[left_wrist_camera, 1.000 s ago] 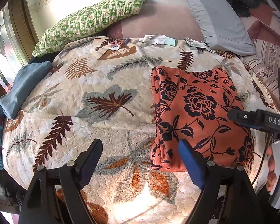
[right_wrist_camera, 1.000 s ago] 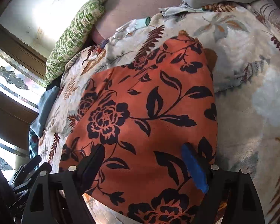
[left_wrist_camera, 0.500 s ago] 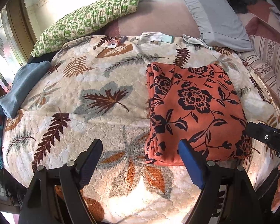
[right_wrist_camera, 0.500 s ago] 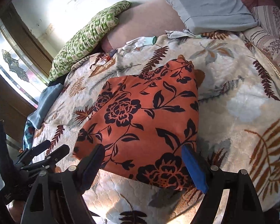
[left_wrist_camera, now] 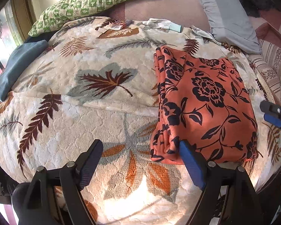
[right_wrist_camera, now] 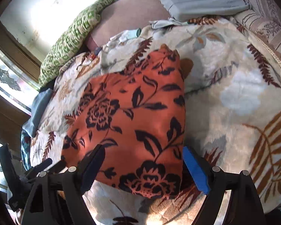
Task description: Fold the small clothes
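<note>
Having drifted lower, the left gripper [left_wrist_camera: 140,161] is hovering wide and empty at seven o'clock of the folded orange floral garment [left_wrist_camera: 206,110] lying on the leaf-print blanket [left_wrist_camera: 84,112], the right gripper [right_wrist_camera: 143,166] likewise gaping over it, risking snagging the stacked layers loose.

No text, label, brand, number or sign can be read in either view. A small packet [left_wrist_camera: 122,24] with red and white print lies at the far edge of the leaf-patterned blanket [left_wrist_camera: 95,110], near the green pillow [left_wrist_camera: 88,3], but its print is too small and blurred to read.
</note>
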`<state>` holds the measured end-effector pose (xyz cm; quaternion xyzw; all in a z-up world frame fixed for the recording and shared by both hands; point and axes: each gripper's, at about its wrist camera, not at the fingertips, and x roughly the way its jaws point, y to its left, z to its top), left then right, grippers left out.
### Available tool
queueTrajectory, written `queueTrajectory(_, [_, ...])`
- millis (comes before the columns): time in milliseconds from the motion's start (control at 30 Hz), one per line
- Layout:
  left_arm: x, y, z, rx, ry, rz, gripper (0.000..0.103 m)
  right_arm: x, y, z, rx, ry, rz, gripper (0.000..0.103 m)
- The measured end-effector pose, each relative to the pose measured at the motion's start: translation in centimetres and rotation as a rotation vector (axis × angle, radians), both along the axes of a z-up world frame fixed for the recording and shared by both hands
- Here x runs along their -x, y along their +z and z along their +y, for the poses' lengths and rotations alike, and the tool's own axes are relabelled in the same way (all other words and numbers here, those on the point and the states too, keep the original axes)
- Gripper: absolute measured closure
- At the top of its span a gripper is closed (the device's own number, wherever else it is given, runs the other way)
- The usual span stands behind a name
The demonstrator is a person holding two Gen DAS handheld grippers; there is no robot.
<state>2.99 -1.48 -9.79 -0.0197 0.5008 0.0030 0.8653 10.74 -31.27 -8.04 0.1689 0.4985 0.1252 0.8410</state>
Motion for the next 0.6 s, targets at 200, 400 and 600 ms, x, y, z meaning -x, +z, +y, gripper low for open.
queueTrajectory(200, [-2.2,1.3,-0.7,0.203,-0.104,-0.066,0.019,-7.4,-1.6,-4.1,-0.169,-0.091,0.022,0.015])
queueTrajectory(400, [-4.3,0.3,-4.5,0.211,-0.234,-0.066,0.019,-13.5,-5.5,-6.7,-0.359,-0.143,0.072,0.015])
queueTrajectory(600, [-5.1,-2.9,-6.3,0.031,-0.259,-0.026,0.016,-16.7,-8.5,-5.1,-0.378,-0.080,0.138,0.049])
